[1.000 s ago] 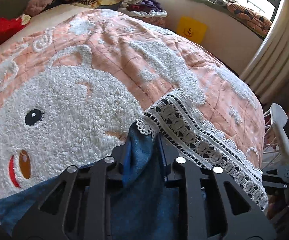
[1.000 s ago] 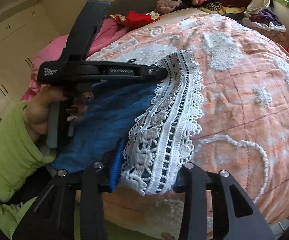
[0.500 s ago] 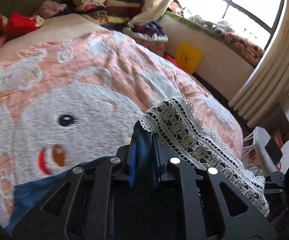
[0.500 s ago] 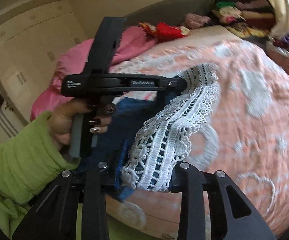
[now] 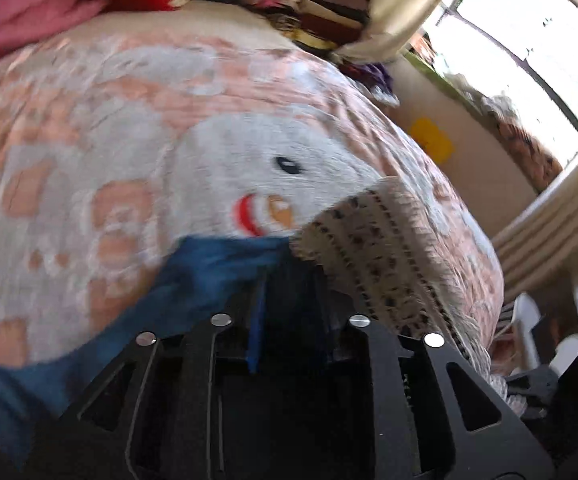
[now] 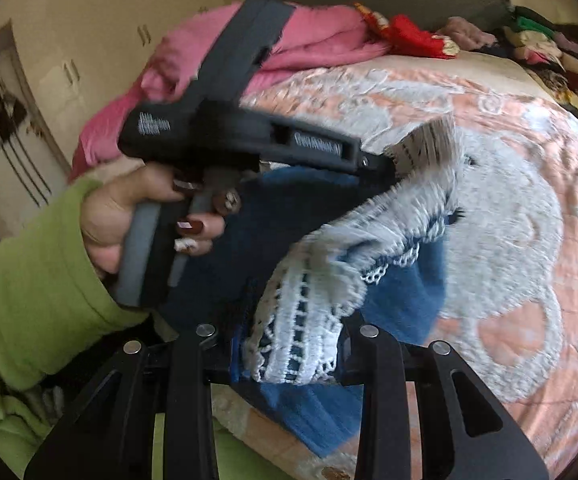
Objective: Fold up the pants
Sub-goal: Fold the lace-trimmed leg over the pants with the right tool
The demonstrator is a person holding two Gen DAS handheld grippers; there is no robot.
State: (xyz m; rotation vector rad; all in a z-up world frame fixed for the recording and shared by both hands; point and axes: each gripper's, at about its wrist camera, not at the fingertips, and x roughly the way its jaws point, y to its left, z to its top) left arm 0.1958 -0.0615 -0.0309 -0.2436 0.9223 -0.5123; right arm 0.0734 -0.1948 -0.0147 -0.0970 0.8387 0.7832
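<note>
The pants are blue denim [image 5: 209,276] with a white lace hem [image 5: 373,248]. My left gripper [image 5: 289,316] is shut on the hem end and holds it above the bed. My right gripper [image 6: 289,356] is shut on the other part of the lace hem [image 6: 301,320], with blue denim [image 6: 401,300] hanging below. In the right wrist view the left gripper [image 6: 373,162] is up and to the left, held by a hand in a green sleeve. The pants hang lifted between both grippers. Both views are motion-blurred.
The bed has a peach quilt with a white bear pattern [image 5: 249,152], also seen in the right wrist view [image 6: 521,216]. A pink blanket [image 6: 309,40] and stacked clothes [image 5: 309,8] lie at the head. A window and curtain [image 5: 549,208] are to the right.
Both grippers have lifted the pants higher off the quilt and swung toward the head of the bed. The denim now hangs free below the lace hem.
</note>
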